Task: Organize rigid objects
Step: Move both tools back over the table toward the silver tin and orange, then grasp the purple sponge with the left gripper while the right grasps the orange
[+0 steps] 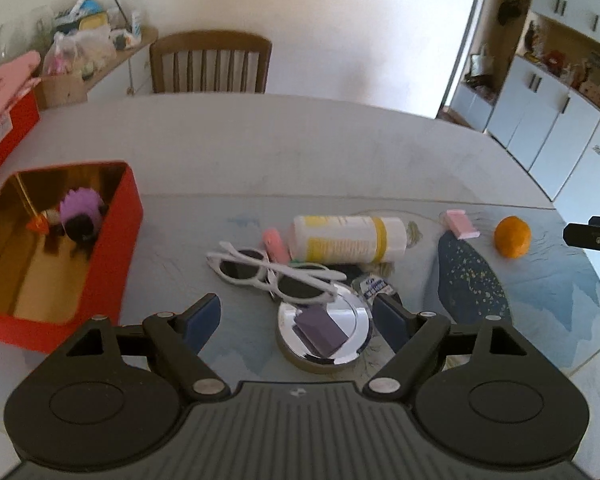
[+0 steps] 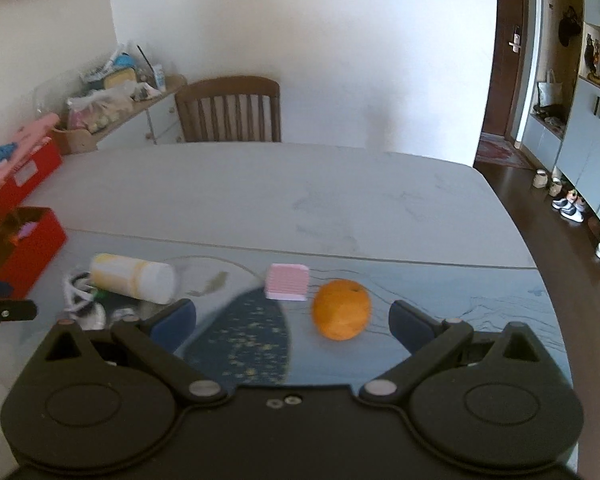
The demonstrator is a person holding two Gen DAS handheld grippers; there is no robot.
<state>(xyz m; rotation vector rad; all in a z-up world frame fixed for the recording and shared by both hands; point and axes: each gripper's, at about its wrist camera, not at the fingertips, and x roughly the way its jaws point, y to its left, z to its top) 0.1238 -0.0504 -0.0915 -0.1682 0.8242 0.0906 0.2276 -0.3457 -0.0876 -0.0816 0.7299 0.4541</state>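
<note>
Only the left wrist view shows the round mirror compact (image 1: 324,334) with white sunglasses (image 1: 276,276) resting on its far edge; the right wrist view gives the orange (image 2: 341,309) close up, beside a pink block (image 2: 287,281). The left gripper (image 1: 298,320) stands wide, empty, its fingers either side of the compact without touching. The right gripper (image 2: 292,322) is wide too, holding nothing, the orange between its fingers. The red tin (image 1: 116,248) on the tabletop (image 1: 300,148) holds a purple toy (image 1: 80,216).
</note>
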